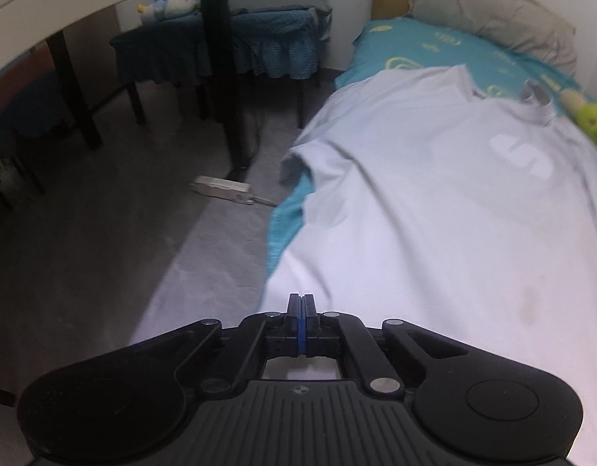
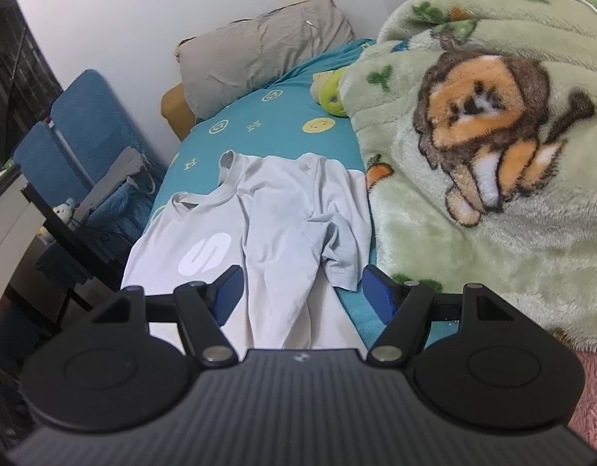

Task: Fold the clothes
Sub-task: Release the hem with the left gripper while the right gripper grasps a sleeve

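At the bottom centre of the left wrist view, the left gripper has its blue pads pressed together over the near part of the shirt; whether cloth is pinched between them cannot be told. Low in the right wrist view, the right gripper stands wide apart and holds nothing, hovering above the shirt's lower part.

Outward, the shirt lies on the teal sheet, logo up. Its right-frame side is folded in over the middle, the sleeve lying crumpled on top. The other side, bearing the logo, lies flat and unfolded, its sleeve drooping over the bed edge at mid-frame in the left view. So I judge one lengthwise fold made, the other side and the crosswise folds remaining.

The hem is hidden beneath both grippers, and the left view is blurred at right.
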